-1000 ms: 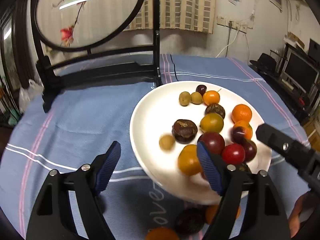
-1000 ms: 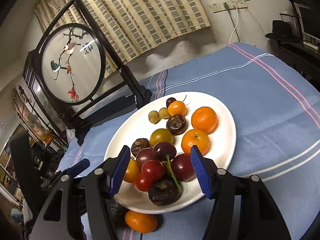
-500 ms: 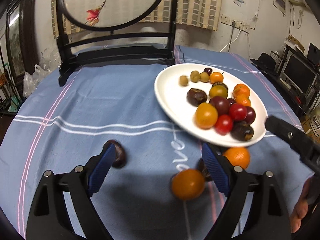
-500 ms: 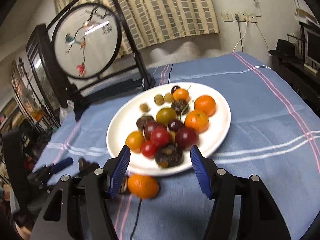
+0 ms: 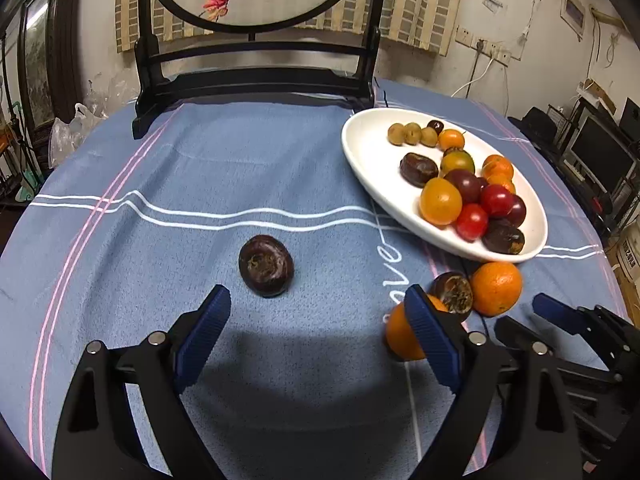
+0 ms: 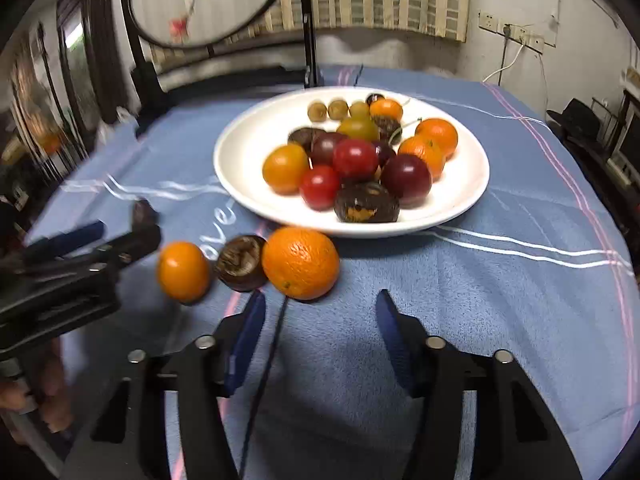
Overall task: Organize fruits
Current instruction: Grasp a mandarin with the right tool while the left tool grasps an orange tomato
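My left gripper (image 5: 316, 304) stands open over the blue cloth, with a dark round fruit (image 5: 266, 266) lying just ahead of its fingertips, nearer the left one. A small orange fruit (image 5: 400, 336) sits behind its right finger. My right gripper (image 6: 320, 304) is closing with nothing between its fingers. An orange (image 6: 300, 262) lies just ahead of it, beside a dark fruit (image 6: 242, 262) and the small orange fruit (image 6: 183, 272). The white plate (image 6: 240, 184) beyond holds several red, orange, dark and green fruits.
A black stand with a round painted screen (image 5: 256, 80) rises at the back of the table. My left gripper (image 6: 112, 236) shows at the left of the right wrist view, a hand below it. The cloth's right edge drops toward shelves and monitors (image 5: 600, 152).
Both grippers have drawn back from the plate toward the near cloth. The left jaws stand wider and the right jaws narrower. The small orange fruit now lies outside the left fingers.
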`<state>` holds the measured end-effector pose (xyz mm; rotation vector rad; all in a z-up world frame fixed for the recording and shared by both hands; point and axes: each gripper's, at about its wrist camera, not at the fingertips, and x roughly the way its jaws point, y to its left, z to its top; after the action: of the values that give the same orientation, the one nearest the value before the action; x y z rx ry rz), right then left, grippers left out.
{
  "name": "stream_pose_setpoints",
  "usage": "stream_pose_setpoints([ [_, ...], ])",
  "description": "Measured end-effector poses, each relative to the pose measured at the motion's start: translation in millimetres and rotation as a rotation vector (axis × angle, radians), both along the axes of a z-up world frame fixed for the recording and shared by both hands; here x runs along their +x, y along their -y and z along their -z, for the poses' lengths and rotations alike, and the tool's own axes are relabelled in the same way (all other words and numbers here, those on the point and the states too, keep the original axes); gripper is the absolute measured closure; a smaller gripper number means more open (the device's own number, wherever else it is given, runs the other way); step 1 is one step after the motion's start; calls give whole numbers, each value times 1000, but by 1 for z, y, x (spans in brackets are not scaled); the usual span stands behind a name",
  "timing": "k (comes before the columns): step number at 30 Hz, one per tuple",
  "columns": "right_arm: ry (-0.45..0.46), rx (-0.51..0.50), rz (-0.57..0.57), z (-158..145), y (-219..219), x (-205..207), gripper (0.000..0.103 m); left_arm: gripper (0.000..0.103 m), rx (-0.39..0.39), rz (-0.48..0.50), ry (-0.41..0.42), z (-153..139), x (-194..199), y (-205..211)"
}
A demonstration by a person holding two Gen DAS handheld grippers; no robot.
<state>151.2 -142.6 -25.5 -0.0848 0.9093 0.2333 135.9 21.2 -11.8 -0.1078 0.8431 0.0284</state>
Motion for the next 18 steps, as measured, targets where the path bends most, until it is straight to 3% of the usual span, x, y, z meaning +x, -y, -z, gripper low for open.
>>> stream_pose_setpoints([
  [6, -33, -27, -22, 11, -17, 20, 55, 17, -22, 13, -12, 0, 1, 1],
  [9, -24, 5, -35, 11, -16, 21, 61, 17, -41, 27, -16, -2, 1, 3],
  [18, -37, 120, 13, -2, 16, 13, 63, 17, -47, 108, -17, -3, -4, 20],
])
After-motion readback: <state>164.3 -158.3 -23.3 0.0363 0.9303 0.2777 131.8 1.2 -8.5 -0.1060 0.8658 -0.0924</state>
